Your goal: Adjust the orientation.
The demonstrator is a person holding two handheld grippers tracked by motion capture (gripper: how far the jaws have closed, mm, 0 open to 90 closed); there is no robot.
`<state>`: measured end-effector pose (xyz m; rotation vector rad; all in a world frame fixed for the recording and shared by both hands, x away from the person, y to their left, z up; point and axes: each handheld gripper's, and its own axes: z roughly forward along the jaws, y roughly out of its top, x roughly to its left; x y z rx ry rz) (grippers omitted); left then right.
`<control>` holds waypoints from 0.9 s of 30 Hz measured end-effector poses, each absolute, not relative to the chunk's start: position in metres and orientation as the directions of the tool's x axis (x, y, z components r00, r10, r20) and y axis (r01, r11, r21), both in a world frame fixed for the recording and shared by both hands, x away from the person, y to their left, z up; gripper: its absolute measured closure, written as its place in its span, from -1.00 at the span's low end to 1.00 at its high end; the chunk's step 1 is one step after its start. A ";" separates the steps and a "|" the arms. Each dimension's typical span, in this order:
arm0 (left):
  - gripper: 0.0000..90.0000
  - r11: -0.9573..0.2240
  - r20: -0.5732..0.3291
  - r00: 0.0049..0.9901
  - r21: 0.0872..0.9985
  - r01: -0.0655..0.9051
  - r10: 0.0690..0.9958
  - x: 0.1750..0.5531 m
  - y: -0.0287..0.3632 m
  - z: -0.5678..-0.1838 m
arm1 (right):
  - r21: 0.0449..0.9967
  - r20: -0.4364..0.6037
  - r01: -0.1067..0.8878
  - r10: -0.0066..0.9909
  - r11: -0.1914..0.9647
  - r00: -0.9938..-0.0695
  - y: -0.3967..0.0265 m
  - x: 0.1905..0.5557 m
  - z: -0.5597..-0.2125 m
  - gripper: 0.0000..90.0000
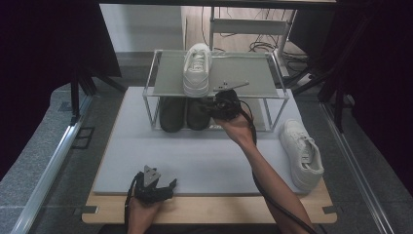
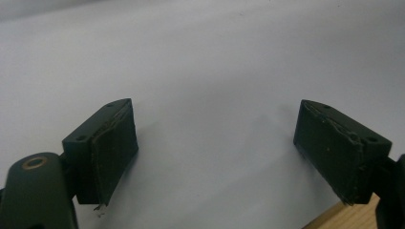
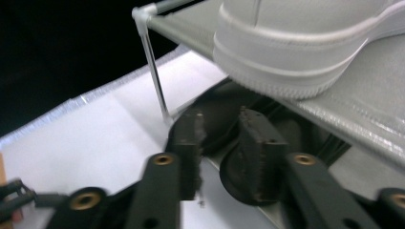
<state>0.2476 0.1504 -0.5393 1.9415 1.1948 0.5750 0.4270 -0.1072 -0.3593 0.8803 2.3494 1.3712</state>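
My two tongs are black all over. The left gripper (image 1: 155, 186) carries a grey three-cornered plate (image 1: 150, 174) on top, and its jaws end in thick, blocky pads with small screw holes and a brass-ringed pivot at the base. The right gripper (image 1: 225, 103) has the same brass-ringed pivots and ribbed pads. A black cable (image 1: 272, 201) trails along my bare right forearm; I wear no sleeves.

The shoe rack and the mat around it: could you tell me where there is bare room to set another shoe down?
The top shelf is bare right of the white shoe, and left of it too. The grey mat is open between the rack's front and the left gripper. Under the shelf it is crowded: two dark shoes and the right gripper.
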 end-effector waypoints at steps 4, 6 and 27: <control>-0.67 -0.260 -0.021 0.457 0.799 0.543 0.889 0.247 0.150 -0.539 | 0.851 0.003 0.332 0.628 0.407 -0.778 -0.110 0.420 -0.364 0.14; -0.67 -0.261 -0.020 0.457 0.799 0.543 0.889 0.247 0.150 -0.539 | 0.849 -0.015 0.320 0.623 0.421 -0.782 -0.111 0.417 -0.367 0.01; -0.67 -0.262 -0.019 0.456 0.798 0.543 0.890 0.247 0.150 -0.539 | 0.844 0.003 0.290 0.537 0.451 -0.844 -0.138 0.393 -0.396 -0.99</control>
